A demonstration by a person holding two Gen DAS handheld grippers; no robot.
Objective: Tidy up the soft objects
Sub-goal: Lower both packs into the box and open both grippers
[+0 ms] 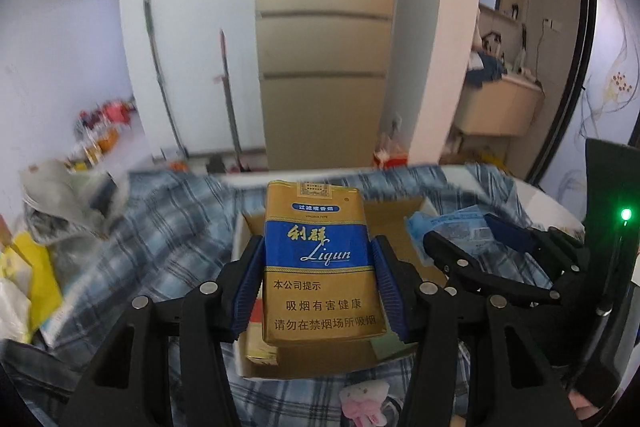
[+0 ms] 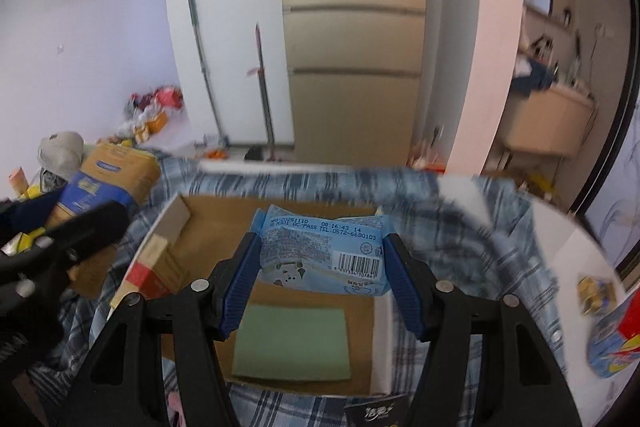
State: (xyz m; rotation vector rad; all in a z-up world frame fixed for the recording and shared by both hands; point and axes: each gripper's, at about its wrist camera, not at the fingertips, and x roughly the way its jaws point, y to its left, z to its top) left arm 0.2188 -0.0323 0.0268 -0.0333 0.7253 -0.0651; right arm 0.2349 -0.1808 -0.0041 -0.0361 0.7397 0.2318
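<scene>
Left gripper [image 1: 318,267] clamps an upright gold-and-blue cigarette pack [image 1: 318,263]; right gripper [image 2: 322,267] pinches a crumpled blue packet [image 2: 320,247] above the cardboard box [image 2: 280,215].

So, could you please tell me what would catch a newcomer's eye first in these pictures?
The gold-and-blue soft cigarette pack fills the left view, clamped in the left gripper above the open brown cardboard box. Just as bold, the right gripper squeezes a light-blue plastic tissue packet over that box, where a pale green flat pad lies.

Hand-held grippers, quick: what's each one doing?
Left hand-held gripper: shut on the cigarette pack.
Right hand-held gripper: shut on the blue packet.
</scene>
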